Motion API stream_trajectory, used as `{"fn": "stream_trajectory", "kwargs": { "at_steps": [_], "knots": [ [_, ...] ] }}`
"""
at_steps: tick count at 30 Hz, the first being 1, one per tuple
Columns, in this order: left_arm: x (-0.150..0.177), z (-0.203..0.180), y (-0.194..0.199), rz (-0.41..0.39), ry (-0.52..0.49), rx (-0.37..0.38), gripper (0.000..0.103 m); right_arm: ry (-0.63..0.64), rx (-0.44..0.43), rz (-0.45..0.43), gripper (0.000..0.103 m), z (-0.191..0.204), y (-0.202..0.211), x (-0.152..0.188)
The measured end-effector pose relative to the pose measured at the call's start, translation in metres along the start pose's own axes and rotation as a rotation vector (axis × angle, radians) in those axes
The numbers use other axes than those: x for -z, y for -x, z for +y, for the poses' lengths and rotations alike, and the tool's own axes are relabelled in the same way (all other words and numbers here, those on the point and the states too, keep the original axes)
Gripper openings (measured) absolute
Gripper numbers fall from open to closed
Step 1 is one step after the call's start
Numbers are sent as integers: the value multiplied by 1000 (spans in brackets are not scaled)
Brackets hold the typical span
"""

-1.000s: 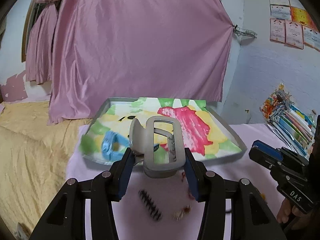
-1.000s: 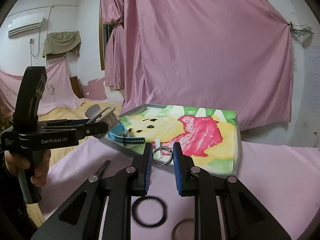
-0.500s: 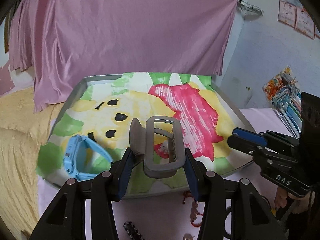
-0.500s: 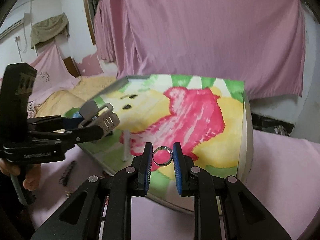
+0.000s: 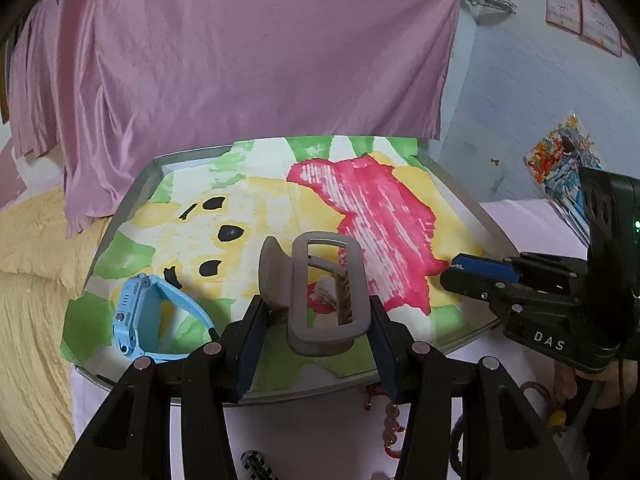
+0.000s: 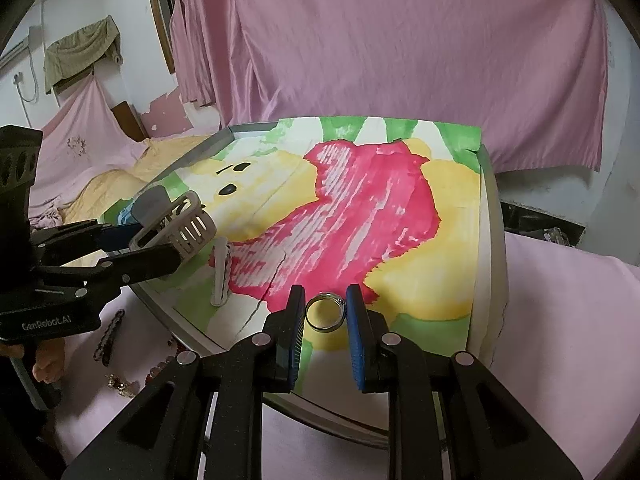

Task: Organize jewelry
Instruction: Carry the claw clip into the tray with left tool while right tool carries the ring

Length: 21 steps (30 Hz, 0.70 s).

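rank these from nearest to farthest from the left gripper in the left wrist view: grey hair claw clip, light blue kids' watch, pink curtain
1. The grey hair claw clip is held between the left gripper's fingers.
2. The light blue kids' watch lies just to its left, on the painted tray's near corner.
3. The pink curtain hangs behind the tray's far edge.

left gripper (image 5: 316,316): jaws clamped on grey hair claw (image 5: 320,304), over tray's near edge | right gripper (image 6: 323,312): jaws pinching silver ring (image 6: 324,312), over tray's near edge
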<state>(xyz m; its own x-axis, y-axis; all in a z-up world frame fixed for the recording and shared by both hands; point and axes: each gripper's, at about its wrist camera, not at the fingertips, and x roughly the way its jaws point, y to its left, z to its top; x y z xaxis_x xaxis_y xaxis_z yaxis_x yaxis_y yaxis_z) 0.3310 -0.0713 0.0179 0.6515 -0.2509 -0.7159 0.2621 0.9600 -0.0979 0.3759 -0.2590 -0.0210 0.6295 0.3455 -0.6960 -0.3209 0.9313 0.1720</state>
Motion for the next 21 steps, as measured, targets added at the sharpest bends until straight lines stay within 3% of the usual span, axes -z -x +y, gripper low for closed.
{"fn": "stream_trajectory", "kwargs": {
  "at_steps": [9, 14, 16, 21],
  "knots": [
    [0, -1, -4, 0, -20, -30, 47, 1, 8, 19, 18, 0, -4, -1],
    [1, -1, -5, 6, -15, -27, 50, -1, 9, 23, 19, -1, -6, 0],
    [3, 1, -8, 21, -4, -21, 55, 0, 8, 24, 20, -1, -7, -1],
    [4, 4, -6, 17, 15, -3, 56, 9, 10, 25, 22, 0, -6, 1]
  ]
}}
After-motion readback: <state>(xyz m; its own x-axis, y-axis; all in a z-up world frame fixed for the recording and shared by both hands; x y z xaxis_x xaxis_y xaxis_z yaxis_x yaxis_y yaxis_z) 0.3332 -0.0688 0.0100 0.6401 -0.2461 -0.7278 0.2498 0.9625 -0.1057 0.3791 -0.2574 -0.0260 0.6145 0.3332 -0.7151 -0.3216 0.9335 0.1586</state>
